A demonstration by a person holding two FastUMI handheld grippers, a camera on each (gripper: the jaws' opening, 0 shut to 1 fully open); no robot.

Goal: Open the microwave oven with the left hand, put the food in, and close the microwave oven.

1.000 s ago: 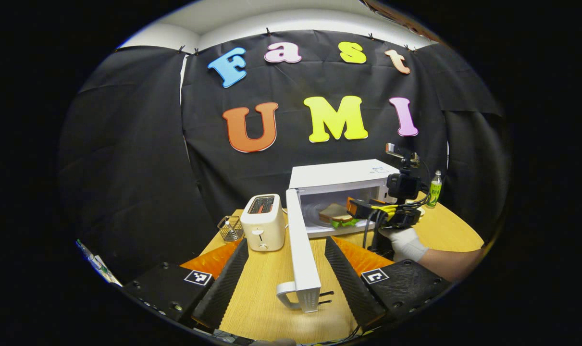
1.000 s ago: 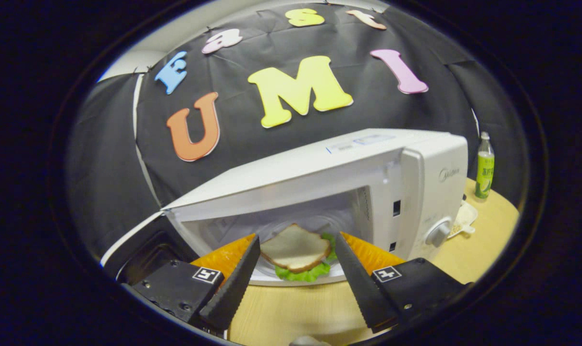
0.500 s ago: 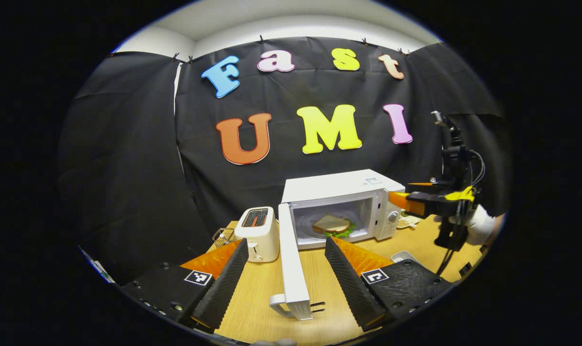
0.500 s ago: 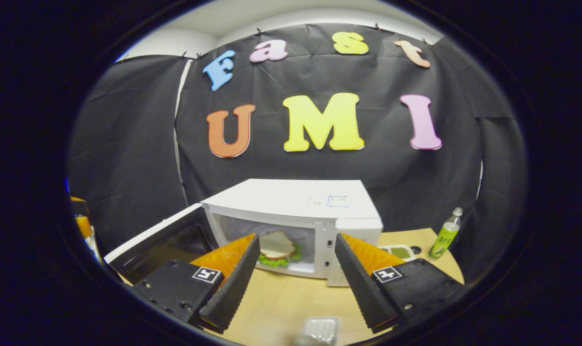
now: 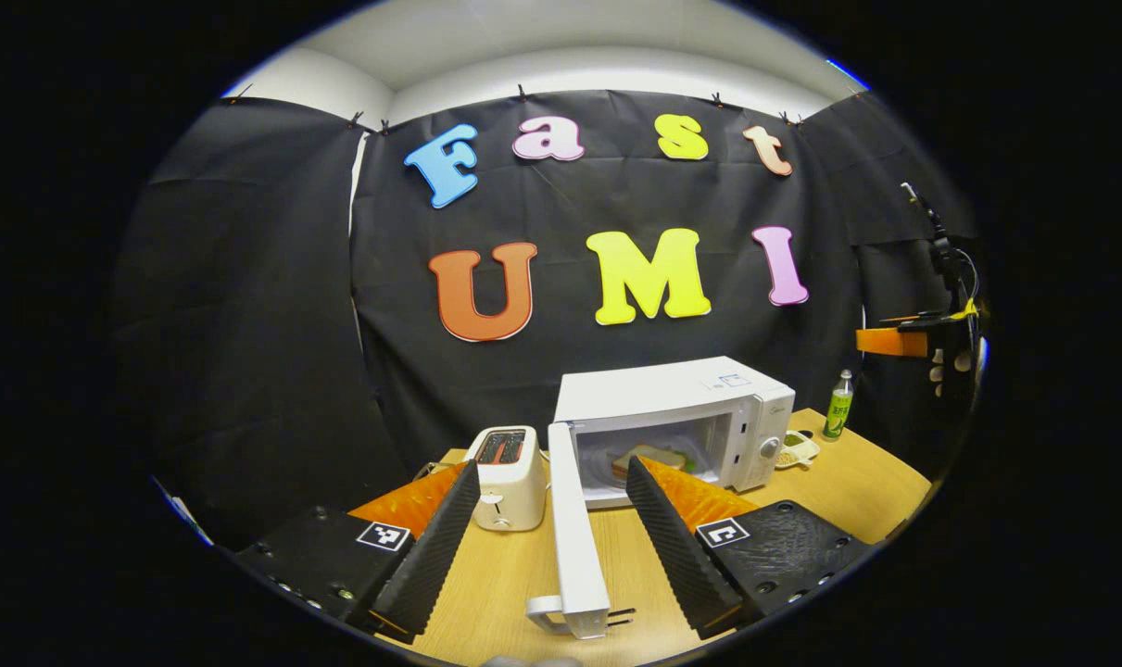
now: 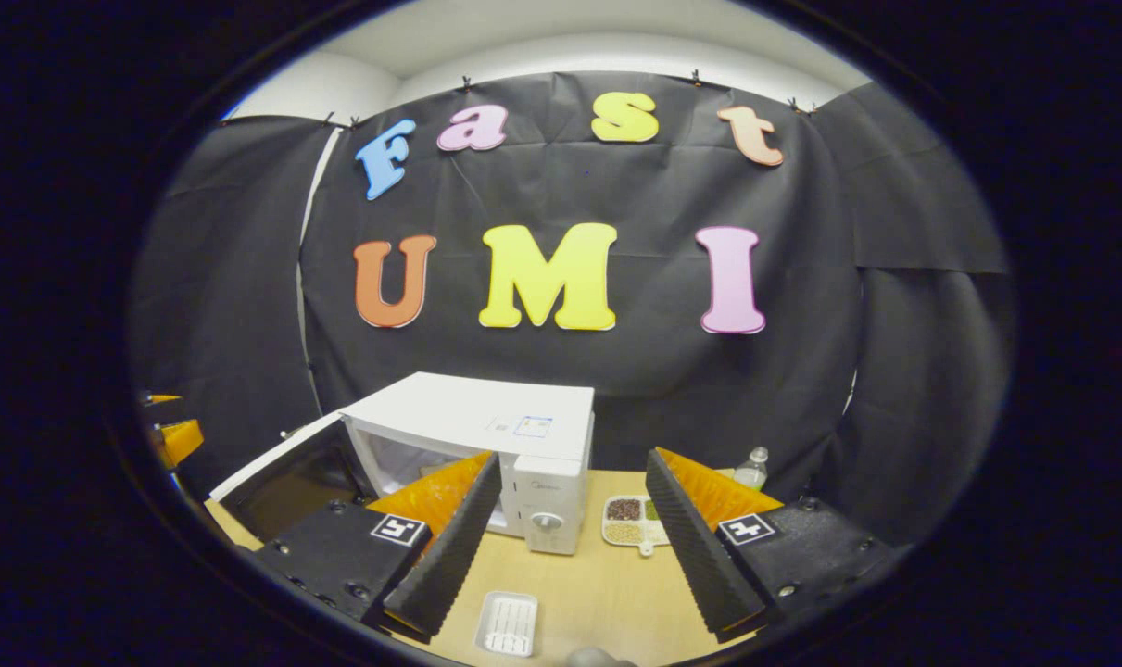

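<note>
From where I stand, most of the job looks done. The microwave (image 5: 672, 426) sits toward the back of the bench (image 5: 857, 482) with its door (image 5: 574, 528) swung wide open, edge-on toward the left gripper (image 5: 553, 542), and the sandwich (image 5: 653, 458) lies inside on the turntable, partly hidden behind one finger. Opening and loading are finished; I judge that only the closing is left.

The left gripper hangs in front of the open door, its jaws spread wide and holding nothing, the door's free edge and handle (image 5: 547, 611) lying between the two fingers without touching either. The right gripper (image 6: 565, 542) is also spread wide and empty; it stands back from the microwave, and from the left gripper view it shows well off at the right (image 5: 913, 341), raised high above the bench.

Counting what is on the bench: one microwave, one sandwich, one toaster (image 5: 510, 477) just left of the door toward the back left corner, one green bottle (image 5: 837, 405) near the back right edge, one divided dish (image 6: 633, 521) of small foodstuffs just right of the microwave, and one small empty white tray (image 6: 507, 624) near the front edge. Two grippers, both free

To finish, the left one would need to push the door round until it latches
</note>
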